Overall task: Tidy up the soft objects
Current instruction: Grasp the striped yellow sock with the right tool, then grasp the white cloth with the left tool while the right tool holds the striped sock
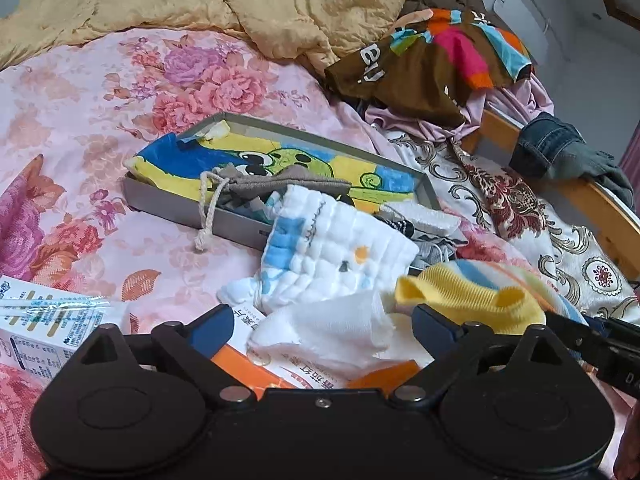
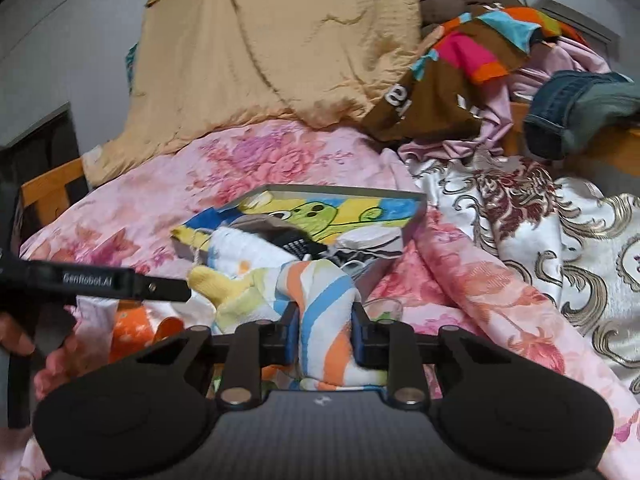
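The right gripper (image 2: 325, 334) pinches a striped sock (image 2: 324, 312) between its fingers, just in front of the grey box (image 2: 416, 216) on the bed (image 2: 460, 280). The left gripper (image 1: 324, 322) has its fingers spread wide, around a white cloth (image 1: 328, 332) near the box.

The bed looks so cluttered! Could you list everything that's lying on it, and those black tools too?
Box: one, grey, mid-bed.
Cartoon towel: one, blue-yellow-green, in the box.
Drawstring pouch: one, grey, on the towel.
White cloth: one, blue-patterned, over the box's front edge.
Striped sock: one, orange-blue-white with yellow toe, clamped in right fingers.
Carton: one, white, near left.
Blanket: one, tan, far side.
Jeans: one, blue, on the wooden rail.
Left gripper: black, open.
Right gripper: black, shut.
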`<action>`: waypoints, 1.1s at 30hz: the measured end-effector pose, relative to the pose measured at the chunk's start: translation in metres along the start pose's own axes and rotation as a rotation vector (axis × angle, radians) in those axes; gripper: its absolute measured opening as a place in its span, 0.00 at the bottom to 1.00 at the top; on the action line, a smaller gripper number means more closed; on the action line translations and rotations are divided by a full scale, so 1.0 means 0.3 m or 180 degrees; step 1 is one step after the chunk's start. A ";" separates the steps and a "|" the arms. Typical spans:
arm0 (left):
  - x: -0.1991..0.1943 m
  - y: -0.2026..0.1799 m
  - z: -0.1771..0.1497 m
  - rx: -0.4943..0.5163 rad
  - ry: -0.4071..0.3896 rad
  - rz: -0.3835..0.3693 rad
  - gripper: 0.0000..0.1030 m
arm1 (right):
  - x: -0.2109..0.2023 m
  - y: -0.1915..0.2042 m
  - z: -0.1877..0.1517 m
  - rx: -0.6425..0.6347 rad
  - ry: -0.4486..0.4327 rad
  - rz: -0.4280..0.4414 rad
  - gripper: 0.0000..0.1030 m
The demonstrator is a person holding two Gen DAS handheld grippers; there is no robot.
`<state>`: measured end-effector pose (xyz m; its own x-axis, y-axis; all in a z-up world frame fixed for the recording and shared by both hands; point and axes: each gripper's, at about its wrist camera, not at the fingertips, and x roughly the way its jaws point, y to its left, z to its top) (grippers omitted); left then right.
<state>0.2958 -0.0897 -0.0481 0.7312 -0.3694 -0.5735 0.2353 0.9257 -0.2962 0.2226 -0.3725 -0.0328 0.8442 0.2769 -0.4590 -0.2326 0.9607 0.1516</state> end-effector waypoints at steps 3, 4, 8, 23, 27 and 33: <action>0.011 -0.013 -0.004 0.0068 0.0052 0.0009 0.87 | 0.007 -0.006 0.002 0.0014 -0.0008 -0.0006 0.28; 0.014 -0.015 -0.005 0.0077 0.0060 0.0011 0.86 | 0.008 -0.005 0.002 0.0006 -0.0014 -0.0007 0.28; 0.031 -0.012 -0.001 -0.0061 0.0099 0.0030 0.74 | 0.007 -0.004 0.000 0.0008 -0.0020 -0.0004 0.28; -0.014 -0.061 0.027 -0.0161 0.0144 0.0262 0.02 | -0.006 0.018 -0.004 0.0011 -0.0203 0.0131 0.25; -0.076 -0.091 0.054 -0.0094 -0.0023 0.0317 0.02 | -0.026 0.013 0.005 0.0042 -0.0306 0.0108 0.25; -0.167 -0.139 0.107 0.0081 -0.0278 0.0367 0.01 | -0.050 0.011 0.017 0.0037 -0.0434 0.0033 0.25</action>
<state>0.2700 -0.1072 0.0174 0.8070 -0.2529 -0.5336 0.1619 0.9638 -0.2119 0.2117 -0.3737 -0.0209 0.8998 0.2805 -0.3342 -0.2368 0.9573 0.1661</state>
